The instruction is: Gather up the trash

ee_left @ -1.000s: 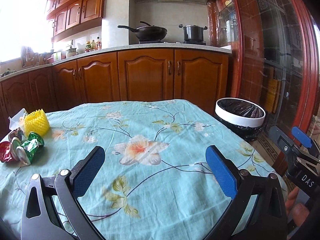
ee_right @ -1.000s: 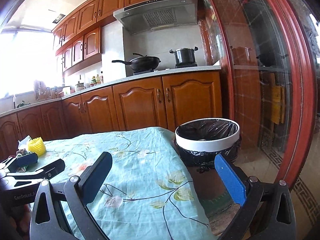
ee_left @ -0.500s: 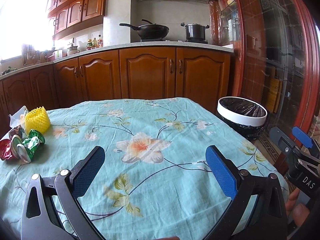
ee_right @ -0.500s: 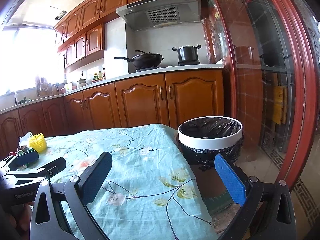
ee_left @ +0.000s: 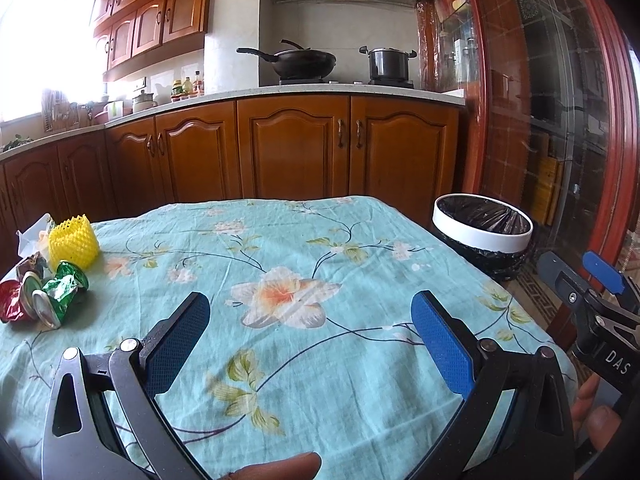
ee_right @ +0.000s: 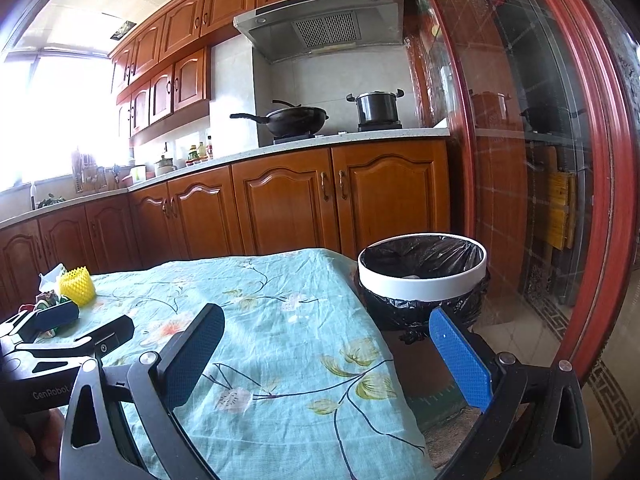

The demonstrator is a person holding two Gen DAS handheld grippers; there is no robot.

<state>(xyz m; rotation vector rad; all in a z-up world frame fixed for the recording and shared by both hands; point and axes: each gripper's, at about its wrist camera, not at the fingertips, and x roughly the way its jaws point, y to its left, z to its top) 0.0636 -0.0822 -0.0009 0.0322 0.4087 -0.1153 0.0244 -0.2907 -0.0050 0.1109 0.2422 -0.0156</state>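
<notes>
Both grippers wide open over the table, trash heaped at the far-left corner, bin off to the right.

Landmark is the table (ee_left: 320, 280) in its floral cloth: on its left edge sits the trash, a yellow foam net (ee_left: 74, 242), crumpled green wrapper (ee_left: 66, 286), red wrapper (ee_left: 10, 306) and white paper (ee_left: 30, 234) bunched together. Just off the table's right corner stands the bin (ee_left: 484, 232), black liner in, mouth open to take drops. The left gripper (ee_left: 316, 332) hovers above the table's near edge, blue pads apart, gripping nothing. The right gripper (ee_right: 332, 356) hangs over the table's right corner, likewise spread and empty, pointing towards the bin. Something pale lies in the bin; what, I can't tell.
</notes>
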